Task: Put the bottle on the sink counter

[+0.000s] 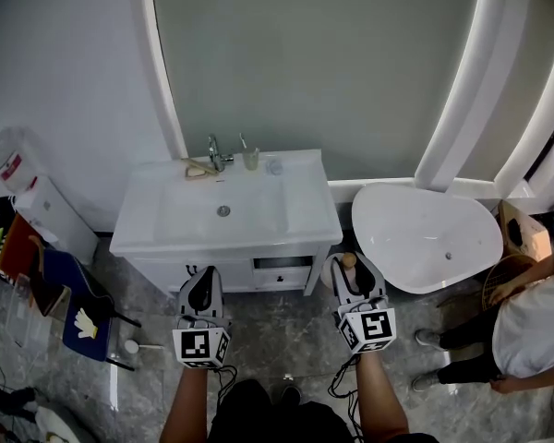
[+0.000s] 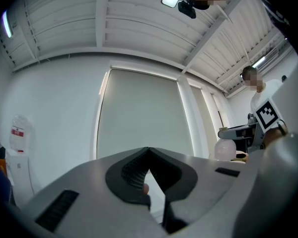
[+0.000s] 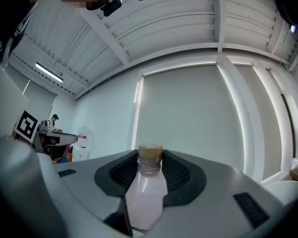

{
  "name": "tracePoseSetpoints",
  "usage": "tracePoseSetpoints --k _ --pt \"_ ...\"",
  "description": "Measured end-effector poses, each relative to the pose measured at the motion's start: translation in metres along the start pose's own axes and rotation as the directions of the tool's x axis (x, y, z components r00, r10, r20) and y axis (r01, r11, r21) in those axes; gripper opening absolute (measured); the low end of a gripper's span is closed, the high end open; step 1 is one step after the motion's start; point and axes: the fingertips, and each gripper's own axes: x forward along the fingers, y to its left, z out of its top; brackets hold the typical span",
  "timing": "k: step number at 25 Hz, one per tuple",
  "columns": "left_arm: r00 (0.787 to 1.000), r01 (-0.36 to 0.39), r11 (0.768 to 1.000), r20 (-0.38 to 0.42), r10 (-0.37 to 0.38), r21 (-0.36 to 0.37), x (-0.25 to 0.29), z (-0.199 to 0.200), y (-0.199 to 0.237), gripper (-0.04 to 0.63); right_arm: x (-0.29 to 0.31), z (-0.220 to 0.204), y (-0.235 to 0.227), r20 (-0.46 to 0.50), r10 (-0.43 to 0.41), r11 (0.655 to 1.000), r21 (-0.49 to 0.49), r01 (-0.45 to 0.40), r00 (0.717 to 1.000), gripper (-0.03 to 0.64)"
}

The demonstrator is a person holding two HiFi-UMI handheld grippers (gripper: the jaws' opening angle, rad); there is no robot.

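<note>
A pale pink bottle (image 3: 146, 191) with a tan cap (image 3: 150, 152) stands upright between the jaws of my right gripper (image 3: 150, 163), which is shut on it. In the head view the right gripper (image 1: 352, 278) holds the bottle (image 1: 348, 262) low in front of the white sink counter (image 1: 300, 224), off its right front corner. My left gripper (image 1: 203, 293) hangs before the counter's front edge. Its jaws (image 2: 149, 151) are shut with nothing between them. From the left gripper view the bottle (image 2: 225, 149) shows at the right.
On the counter's back stand a faucet (image 1: 218, 152), a cup (image 1: 250, 160) and a soap dish (image 1: 199, 169). A white bathtub (image 1: 427, 238) lies to the right, with a person (image 1: 531, 326) beside it. A water dispenser (image 1: 32, 194) and chairs crowd the left.
</note>
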Motion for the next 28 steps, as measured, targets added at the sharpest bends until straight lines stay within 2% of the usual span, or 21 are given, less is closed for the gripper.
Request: tracePoseSetpoints --k 7,13,28 --pt "1.000 -0.023 1.000 -0.004 0.023 0.006 0.040 -0.011 0.005 0.021 0.038 -0.018 -0.013 -0.026 0.034 0.999 0.007 -0.034 0.999 0.158" --pt "1.000 -0.006 1.000 -0.006 0.005 -0.012 0.106 -0.035 0.030 0.021 0.101 -0.034 -0.026 -0.032 0.024 1.000 -0.002 -0.025 0.999 0.156" --pt "0.996 0.084 0.996 0.018 -0.084 -0.019 0.308 -0.068 0.145 0.021 0.308 -0.055 -0.046 -0.015 -0.066 0.998 -0.017 0.066 0.998 0.156"
